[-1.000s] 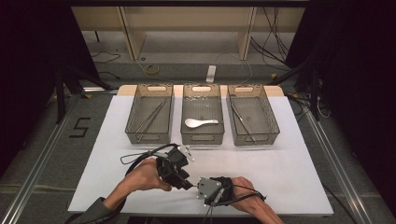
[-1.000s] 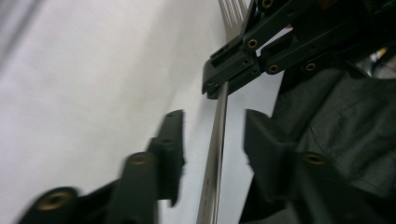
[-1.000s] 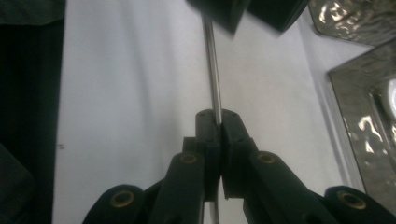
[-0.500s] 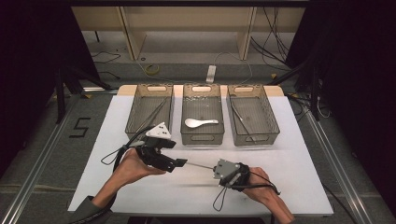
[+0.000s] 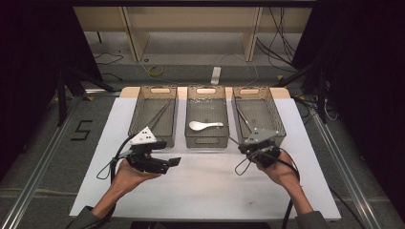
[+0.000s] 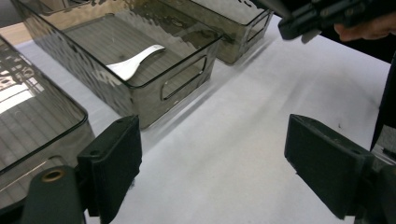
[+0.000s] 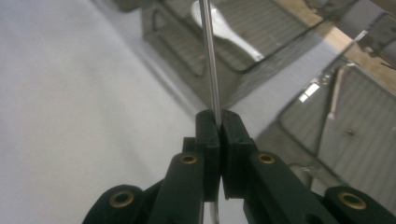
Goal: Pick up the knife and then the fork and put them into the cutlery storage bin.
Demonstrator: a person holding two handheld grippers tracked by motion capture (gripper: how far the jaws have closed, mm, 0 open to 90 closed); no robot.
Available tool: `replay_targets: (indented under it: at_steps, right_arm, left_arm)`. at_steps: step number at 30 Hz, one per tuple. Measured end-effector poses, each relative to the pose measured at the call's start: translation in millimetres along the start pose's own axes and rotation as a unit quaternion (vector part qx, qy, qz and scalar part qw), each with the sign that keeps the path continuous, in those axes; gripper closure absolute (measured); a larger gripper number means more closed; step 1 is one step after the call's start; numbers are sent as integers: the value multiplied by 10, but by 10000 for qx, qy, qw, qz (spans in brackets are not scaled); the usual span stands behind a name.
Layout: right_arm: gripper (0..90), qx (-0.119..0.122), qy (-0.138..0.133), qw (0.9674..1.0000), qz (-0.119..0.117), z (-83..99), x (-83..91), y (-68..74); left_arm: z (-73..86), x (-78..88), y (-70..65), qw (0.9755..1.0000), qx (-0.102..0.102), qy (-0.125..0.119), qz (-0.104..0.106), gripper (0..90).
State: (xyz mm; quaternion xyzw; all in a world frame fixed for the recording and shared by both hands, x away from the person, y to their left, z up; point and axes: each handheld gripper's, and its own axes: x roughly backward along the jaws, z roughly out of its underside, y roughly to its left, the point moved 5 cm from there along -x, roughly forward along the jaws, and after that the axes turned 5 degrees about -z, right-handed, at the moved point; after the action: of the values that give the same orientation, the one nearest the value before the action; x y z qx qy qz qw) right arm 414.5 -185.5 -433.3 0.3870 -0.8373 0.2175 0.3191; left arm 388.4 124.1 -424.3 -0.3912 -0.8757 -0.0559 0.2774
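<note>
The left tongs (image 5: 173, 162) are matte black — blocky body, a grey three-cornered plate at its 12 o'clock, a black cable looping off toward 8 o'clock. In the left gripper view the two jaws are flat black slabs, and a brass-ringed hole sits at 7 o'clock of the frame. The right tongs (image 5: 241, 146) match: black housing, grey plate on top, a thin cable loop hanging at 7 o'clock. In the right gripper view brass rivets dot the black linkage arms — four show. Grey sleeve cuffs (image 5: 86, 217) cover both forearms at the bottom edge.
</note>
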Motion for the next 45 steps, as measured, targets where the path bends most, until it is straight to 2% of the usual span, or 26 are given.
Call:
replay_targets:
  at_steps: [7,10,13,18,24,30,39,42,45]
  right_arm:
    - [879,-677,-147,9975,121,-182,83,-414]
    - [880,-775,-71,9964,333,-254,87,-565]
    - [879,-874,-31,9953,411,-310,62,-694]
    - [879,-1121,16,9926,471,-380,-20,-890]
    - [879,-1483,70,9874,540,-429,-165,-1106]
    - [879,-1881,30,9799,659,-404,-276,-1240]
    - [878,-2243,158,9713,775,-287,-377,-1384]
    - [878,-2330,240,9689,797,-253,-418,-1406]
    - [878,-2368,244,9679,801,-251,-449,-1402]
  left_arm:
    - [28,63,9,9993,31,-318,-214,179]
    - [47,97,23,9986,92,-444,-260,173]
    - [72,128,45,9981,104,-501,-332,170]
    - [111,169,58,9977,142,-527,-398,165]
    - [145,208,96,9973,169,-563,-447,160]
    - [159,239,97,9966,203,-632,-492,160]
    - [182,247,98,9964,221,-651,-495,160]
    - [186,240,96,9965,219,-629,-499,159]
    - [192,232,97,9966,228,-608,-502,159]
